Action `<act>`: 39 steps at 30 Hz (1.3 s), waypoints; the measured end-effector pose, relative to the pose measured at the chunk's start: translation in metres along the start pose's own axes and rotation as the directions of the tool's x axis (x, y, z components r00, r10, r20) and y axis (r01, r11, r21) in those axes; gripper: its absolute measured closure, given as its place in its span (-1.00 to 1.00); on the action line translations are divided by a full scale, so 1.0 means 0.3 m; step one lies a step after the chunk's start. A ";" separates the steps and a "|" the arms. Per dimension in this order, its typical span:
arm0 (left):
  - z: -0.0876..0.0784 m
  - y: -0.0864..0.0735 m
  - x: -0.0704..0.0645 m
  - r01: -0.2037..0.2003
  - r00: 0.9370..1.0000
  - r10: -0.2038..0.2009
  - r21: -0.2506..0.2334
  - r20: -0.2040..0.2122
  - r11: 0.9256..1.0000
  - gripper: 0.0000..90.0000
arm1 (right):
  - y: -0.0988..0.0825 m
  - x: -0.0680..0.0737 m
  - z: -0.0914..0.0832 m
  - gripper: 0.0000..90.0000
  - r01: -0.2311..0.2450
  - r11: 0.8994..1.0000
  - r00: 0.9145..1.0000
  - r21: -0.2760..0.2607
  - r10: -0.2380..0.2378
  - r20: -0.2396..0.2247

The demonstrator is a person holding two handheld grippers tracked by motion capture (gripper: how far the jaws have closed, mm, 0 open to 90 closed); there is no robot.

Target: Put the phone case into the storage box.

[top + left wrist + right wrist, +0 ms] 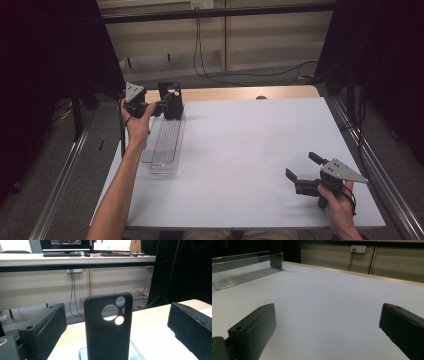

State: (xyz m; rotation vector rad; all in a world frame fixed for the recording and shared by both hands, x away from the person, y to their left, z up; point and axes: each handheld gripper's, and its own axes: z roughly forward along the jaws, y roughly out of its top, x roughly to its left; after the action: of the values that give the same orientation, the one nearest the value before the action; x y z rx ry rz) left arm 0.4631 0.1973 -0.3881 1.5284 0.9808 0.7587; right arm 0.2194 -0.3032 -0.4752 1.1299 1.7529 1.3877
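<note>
The black rubbery phone case (108,327) stands upright at the far end of a clear ribbed plastic tray (165,145), near the white surface's (250,150) back-left edge. The left gripper (162,106) has its fingers spread either side of the case, apart from it. The right gripper (301,168), fingers spread and empty, sits near the front-right corner with open room between. The case's base is cut off.

Phone case (108,327): bottom cut off at 6 o'clock edge in left gripper view; clear rack (136,352) beneath mostly hidden.
</note>
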 end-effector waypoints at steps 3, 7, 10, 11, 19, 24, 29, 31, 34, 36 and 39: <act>-0.007 -0.003 -0.002 -0.013 1.000 0.013 0.007 0.001 1.000 -0.95 | 0.000 0.000 0.000 -0.99 0.003 1.000 1.000 -0.002 -0.003 0.000; -0.024 -0.018 -0.009 -0.014 1.000 0.014 0.004 0.018 1.000 -0.95 | 0.001 0.002 -0.002 -0.99 0.004 1.000 1.000 -0.002 -0.004 0.002; -0.032 -0.027 -0.010 -0.022 1.000 0.022 0.012 0.022 1.000 -0.95 | 0.000 -0.001 0.000 -0.99 0.002 1.000 1.000 0.001 -0.002 0.004; -0.035 -0.031 -0.011 -0.016 0.999 0.016 0.004 0.030 1.000 -0.95 | 0.000 -0.001 0.000 -0.99 0.001 1.000 1.000 0.002 -0.001 0.003; -0.067 -0.045 -0.018 0.004 0.998 -0.003 -0.018 0.069 1.000 -0.97 | 0.001 -0.001 0.000 -0.99 0.002 1.000 1.000 -0.001 -0.002 0.007; -0.101 -0.037 -0.039 -0.003 0.996 0.005 -0.024 0.085 1.000 -0.97 | 0.004 0.003 -0.001 -0.99 -0.003 1.000 1.000 -0.003 0.003 0.005; -0.123 -0.039 -0.048 0.001 0.995 0.003 -0.033 0.096 0.999 -0.97 | 0.003 0.003 -0.001 -0.99 -0.001 1.000 1.000 -0.001 0.001 0.010; -0.130 -0.044 -0.050 -0.007 0.994 0.011 -0.036 0.111 0.999 -0.97 | 0.004 0.003 -0.002 -0.99 -0.003 1.000 1.000 -0.002 0.003 0.009; -0.147 -0.054 -0.065 0.004 0.992 0.001 -0.044 0.124 0.999 -0.96 | 0.004 0.002 -0.002 -0.99 0.000 1.000 1.000 -0.005 0.000 0.015; -0.153 -0.055 -0.070 -0.001 0.993 0.006 -0.040 0.119 0.999 -0.96 | 0.004 0.003 -0.003 -0.99 0.002 1.000 1.000 -0.008 -0.002 0.016; -0.170 -0.058 -0.081 -0.004 0.989 0.011 -0.046 0.147 0.999 -0.96 | 0.005 0.004 -0.006 -0.99 0.002 1.000 1.000 -0.008 -0.002 0.017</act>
State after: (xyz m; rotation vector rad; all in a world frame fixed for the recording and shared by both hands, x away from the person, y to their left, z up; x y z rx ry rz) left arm 0.4043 0.1993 -0.3949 1.5260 0.8429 0.6591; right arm 0.2176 -0.3029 -0.4731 1.1328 1.7347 1.3786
